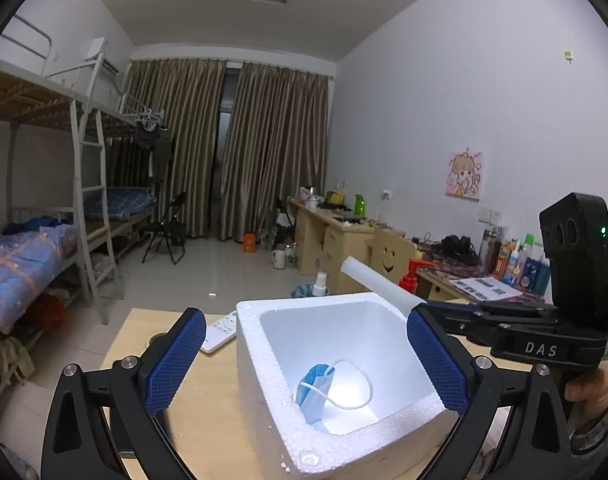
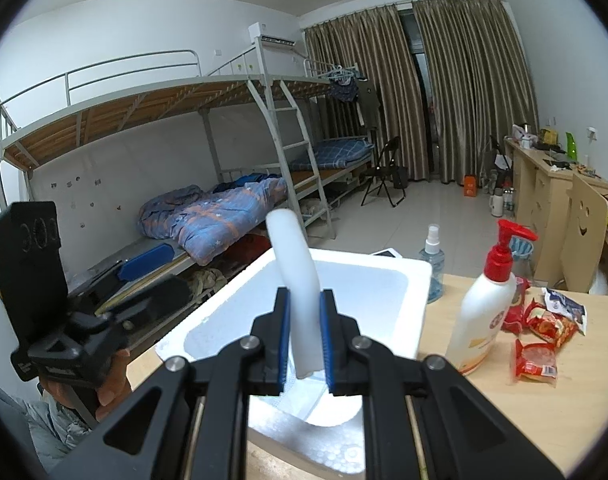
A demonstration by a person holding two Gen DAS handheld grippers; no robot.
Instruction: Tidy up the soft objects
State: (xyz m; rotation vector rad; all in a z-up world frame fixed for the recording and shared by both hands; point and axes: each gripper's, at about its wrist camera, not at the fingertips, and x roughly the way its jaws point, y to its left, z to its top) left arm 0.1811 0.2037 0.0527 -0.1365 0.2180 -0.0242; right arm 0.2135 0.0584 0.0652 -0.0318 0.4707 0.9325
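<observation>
A white styrofoam box (image 1: 260, 360) stands on the wooden table; it also shows in the right wrist view (image 2: 408, 280). A blue face mask (image 1: 314, 390) with a white ear loop lies inside it. My left gripper (image 1: 304, 360) is open, its blue pads on either side of the box, empty. My right gripper (image 2: 306, 340) is shut on a white foam tube (image 2: 296, 276) and holds it over the box. The tube (image 1: 378, 282) juts out above the box's far right rim in the left wrist view.
On the table right of the box stand a white pump bottle with a red top (image 2: 484, 316), a clear spray bottle (image 2: 431, 264) and red snack packets (image 2: 538, 332). A white remote (image 1: 220, 330) lies left of the box. Bunk beds, desks and a chair stand beyond.
</observation>
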